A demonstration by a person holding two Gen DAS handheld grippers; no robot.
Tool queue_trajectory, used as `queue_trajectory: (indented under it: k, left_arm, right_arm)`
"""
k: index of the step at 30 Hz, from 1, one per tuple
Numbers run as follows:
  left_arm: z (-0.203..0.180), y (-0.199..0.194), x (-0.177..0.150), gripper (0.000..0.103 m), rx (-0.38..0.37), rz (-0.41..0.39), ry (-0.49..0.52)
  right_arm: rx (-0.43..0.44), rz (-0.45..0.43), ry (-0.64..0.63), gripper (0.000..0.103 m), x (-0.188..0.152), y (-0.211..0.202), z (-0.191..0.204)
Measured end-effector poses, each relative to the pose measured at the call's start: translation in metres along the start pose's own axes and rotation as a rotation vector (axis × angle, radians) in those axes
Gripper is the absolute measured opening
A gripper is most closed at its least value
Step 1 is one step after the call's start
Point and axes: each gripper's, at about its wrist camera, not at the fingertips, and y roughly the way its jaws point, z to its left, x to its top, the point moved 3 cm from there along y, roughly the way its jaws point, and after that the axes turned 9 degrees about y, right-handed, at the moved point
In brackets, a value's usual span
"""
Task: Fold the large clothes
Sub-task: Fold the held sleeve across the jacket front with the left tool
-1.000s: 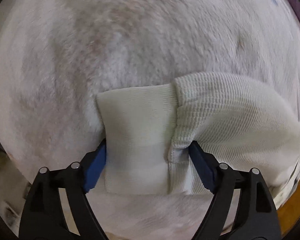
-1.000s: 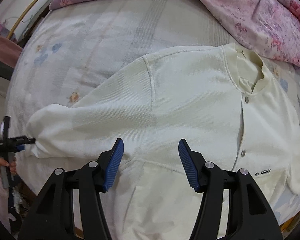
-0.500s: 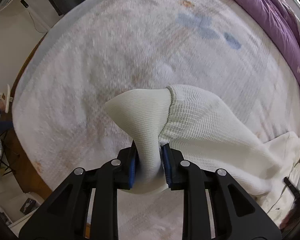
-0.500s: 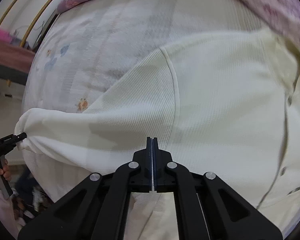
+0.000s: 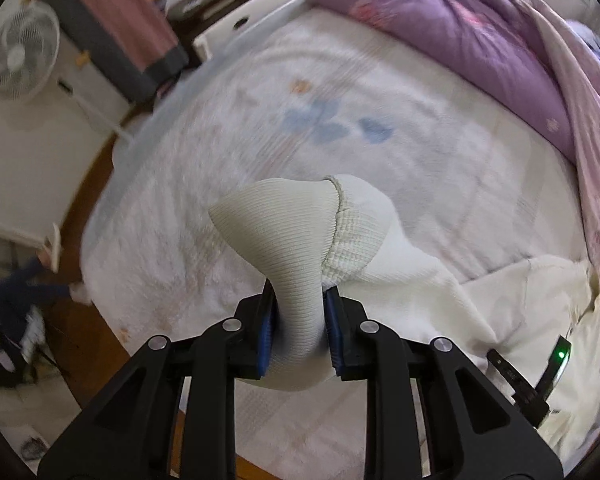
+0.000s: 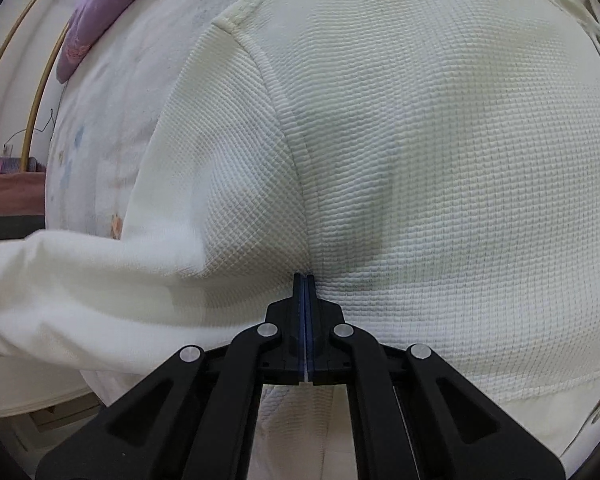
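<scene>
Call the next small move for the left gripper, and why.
Probably carry the cuff across toward the jacket body. The left gripper is shut on the cuff with the sleeve lifted off the bed, and the right gripper, shut and empty, presses at the armhole seam, seemingly to set the fold line.

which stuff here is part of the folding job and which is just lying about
In the job:
- cream waffle-knit snap-front jacket
- its ribbed cuff, pinched in the left claw
- right claw, shut, tips at the armpit seam

Lying about:
- purple floral quilt
- white standing fan
- pale printed bedsheet
</scene>
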Motion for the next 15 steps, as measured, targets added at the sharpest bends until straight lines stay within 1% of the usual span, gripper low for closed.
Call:
queue_trajectory:
  k: [3,5,6,9,13,15]
  left_arm:
    - [-0.037,-0.024,0.004,0.023,0.003,-0.042,0.055]
    - [-0.059,-0.036,0.006,0.023,0.021,-0.070,0.087]
    - [-0.068,-0.042,0.006,0.023,0.029,-0.080,0.099]
    - [-0.106,-0.060,0.006,0.023,0.038,-0.114,0.145]
    - [-0.170,-0.080,0.004,0.022,0.027,-0.151,0.240]
    - [-0.196,-0.087,0.002,0.022,0.032,-0.171,0.275]
  right_arm:
    - [0.015,0.000,0.008,0.000,-0.002,-0.001,-0.005]
    - [0.019,0.000,0.010,0.000,-0.005,0.001,-0.007]
    - [0.022,0.002,0.010,0.000,-0.007,-0.002,-0.014]
    - [0.035,0.008,0.013,0.000,-0.007,-0.004,-0.018]
    - [0.056,0.027,0.020,0.000,-0.007,-0.008,-0.023]
    - [0.065,0.040,0.022,0.000,-0.002,-0.011,-0.024]
